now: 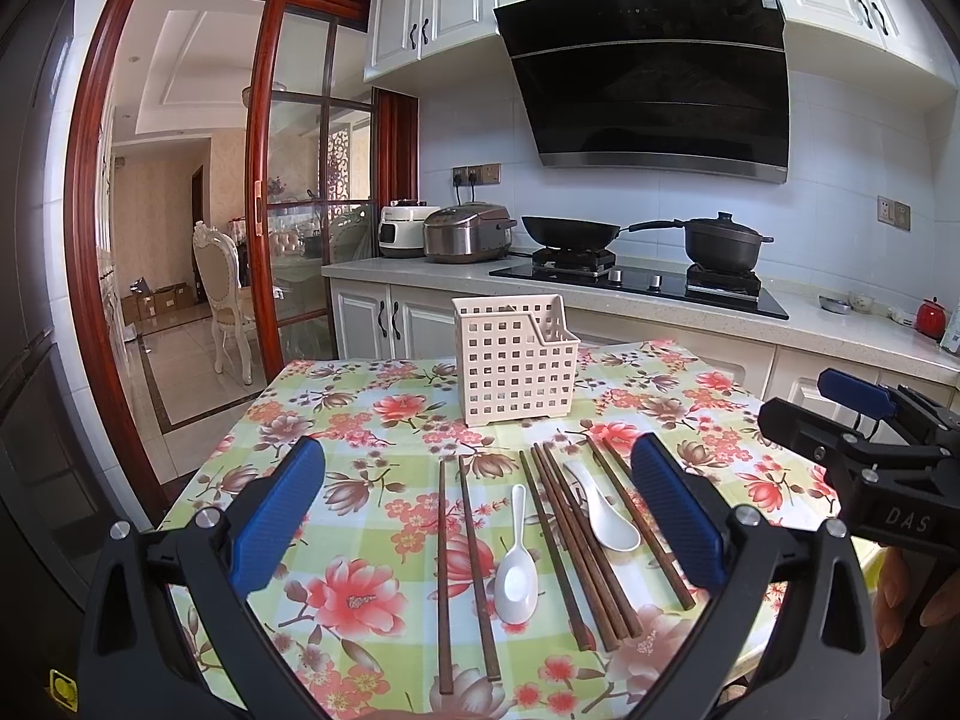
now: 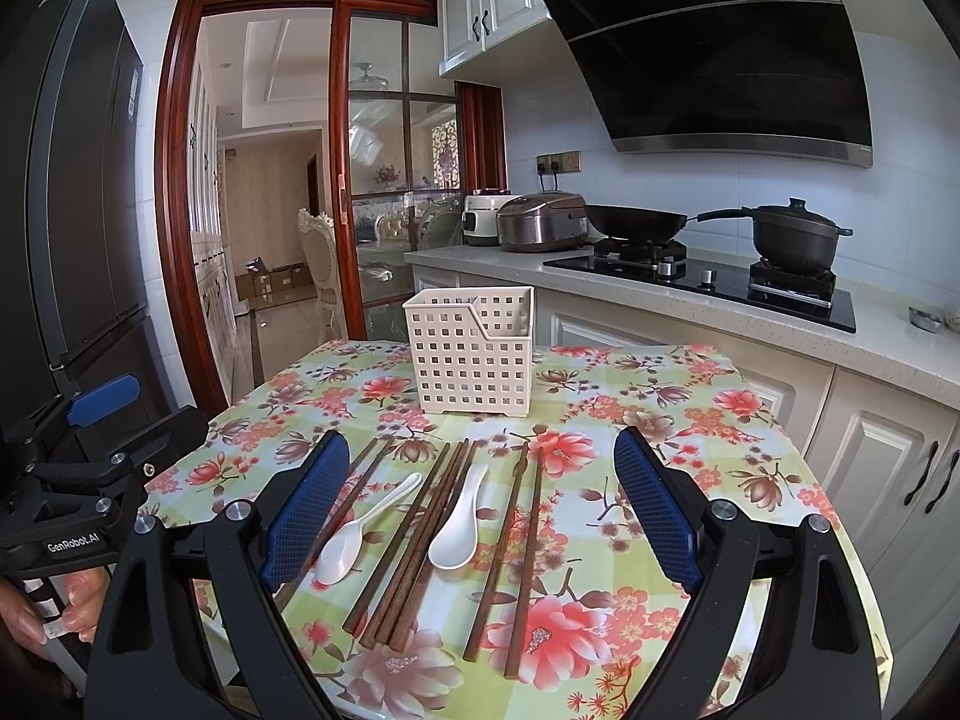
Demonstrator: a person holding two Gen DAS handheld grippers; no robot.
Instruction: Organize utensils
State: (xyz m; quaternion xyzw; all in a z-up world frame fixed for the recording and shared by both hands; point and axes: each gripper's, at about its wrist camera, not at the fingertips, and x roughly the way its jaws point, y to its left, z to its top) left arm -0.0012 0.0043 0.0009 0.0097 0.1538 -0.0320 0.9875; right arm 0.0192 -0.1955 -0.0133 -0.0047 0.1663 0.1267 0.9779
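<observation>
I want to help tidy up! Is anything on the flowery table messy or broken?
Nothing looks broken or spilled. The white basket stands upright and empty, while the brown chopsticks and two white spoons lie loose on the tablecloth in front of it, some chopsticks slanted across each other. Both claws are open, holding nothing.

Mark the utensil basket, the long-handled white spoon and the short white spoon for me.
utensil basket (image 1: 515,375), left wrist view, front wall.
long-handled white spoon (image 1: 516,585), left wrist view, bowl.
short white spoon (image 2: 454,543), right wrist view, bowl.
</observation>
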